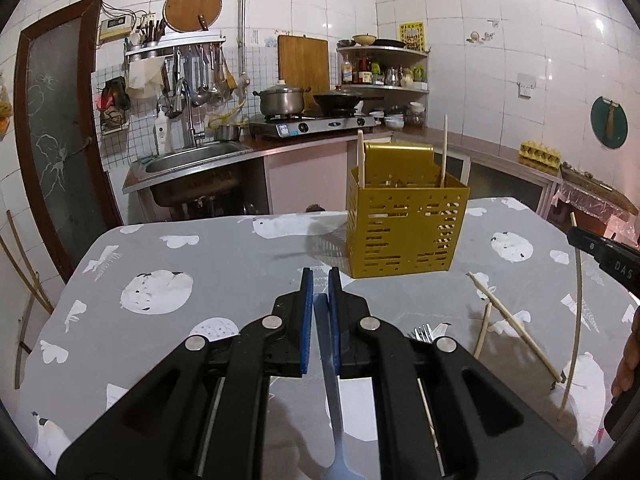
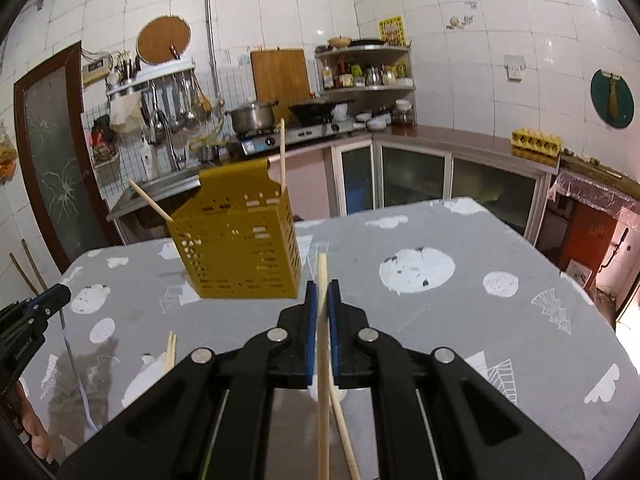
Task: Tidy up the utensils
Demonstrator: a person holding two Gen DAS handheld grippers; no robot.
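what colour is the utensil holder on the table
Mustard yellow, with punched slots; the utensil holder shows best in the left wrist view.

Pot [image 1: 281,100] on stove [image 1: 316,124] (wok [image 1: 338,100] beside); sink [image 1: 192,160].

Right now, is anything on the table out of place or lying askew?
Yes. Loose chopsticks lie scattered and crossed on the tablecloth, beside a fork, outside the yellow holder. Nothing looks spilled or broken.

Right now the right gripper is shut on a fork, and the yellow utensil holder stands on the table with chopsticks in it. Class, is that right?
Not quite: the right gripper is shut on chopsticks, as the right wrist view shows. The yellow utensil holder does stand on the table with chopsticks in it.
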